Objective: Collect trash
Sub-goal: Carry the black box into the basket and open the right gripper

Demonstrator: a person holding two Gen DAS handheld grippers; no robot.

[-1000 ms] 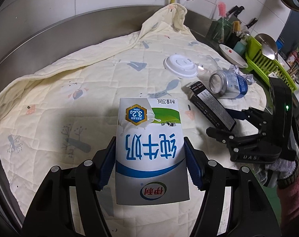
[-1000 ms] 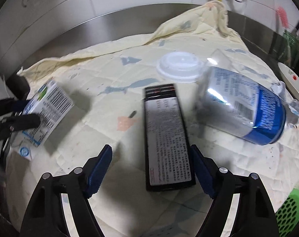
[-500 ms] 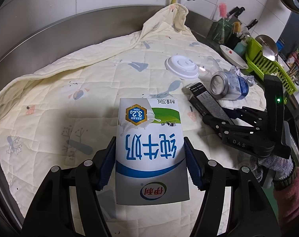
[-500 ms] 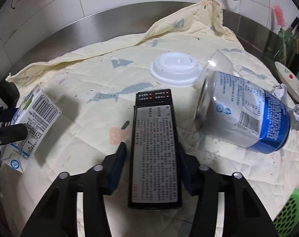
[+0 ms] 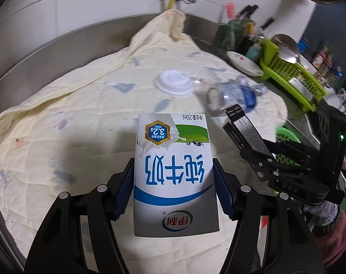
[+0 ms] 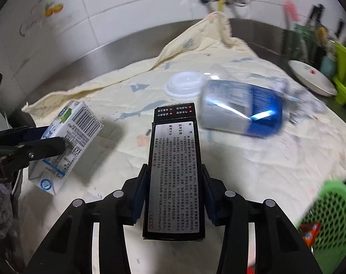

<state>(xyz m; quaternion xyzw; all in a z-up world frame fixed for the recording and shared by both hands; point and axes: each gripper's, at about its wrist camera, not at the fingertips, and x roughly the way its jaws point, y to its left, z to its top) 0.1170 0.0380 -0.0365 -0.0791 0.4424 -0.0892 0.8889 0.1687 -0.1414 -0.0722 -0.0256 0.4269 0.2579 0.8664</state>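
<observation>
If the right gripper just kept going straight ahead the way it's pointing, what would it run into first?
The right gripper is shut on the black box, which leads. Straight ahead lies the quilted cloth, then probably the white lid; the blue can sits just right of that line. Depth is unclear.

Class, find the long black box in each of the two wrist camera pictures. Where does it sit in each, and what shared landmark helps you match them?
Left wrist view: the black box is right of centre, clamped in the right tool.
Right wrist view: it fills the lower centre, between that tool's fingers.
Shared landmark: the white lid on the quilt.
</observation>
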